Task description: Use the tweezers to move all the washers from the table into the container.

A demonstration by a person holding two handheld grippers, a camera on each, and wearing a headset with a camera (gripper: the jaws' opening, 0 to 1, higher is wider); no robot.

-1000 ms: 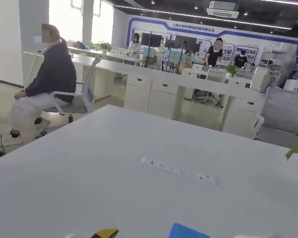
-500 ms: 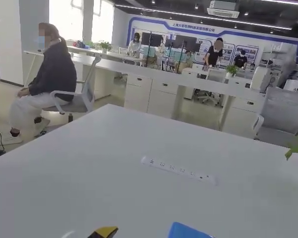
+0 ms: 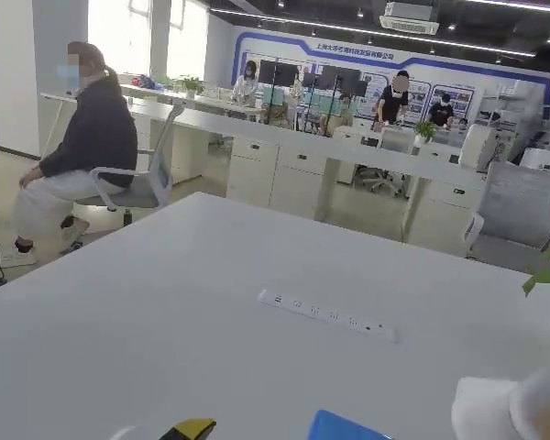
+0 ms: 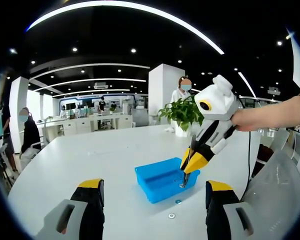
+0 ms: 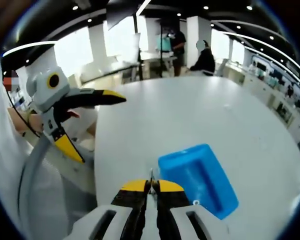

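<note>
Your right gripper [image 5: 151, 185] is clamped on the tweezers [image 4: 184, 178], whose tips sit at the edge of the blue container [image 4: 162, 193]. Your left gripper [image 4: 154, 185] gapes wide, empty. Two washers [image 4: 178, 202] lie on the table [image 4: 90, 160] just beside it.

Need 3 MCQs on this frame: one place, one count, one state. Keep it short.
1. Where is the tip of the tweezers?
A. at the container
B. at the plant
C. at the power strip

2. How many washers lie on the table beside the container?
A. none
B. two
C. five

3. How is the left claw?
A. shut on a washer
B. shut on the tweezers
C. open

Key:
1 A: the right claw holds the tip at the blue wall.
2 B: two small rings show in the left gripper view.
3 C: its jaws stand wide apart.
</note>
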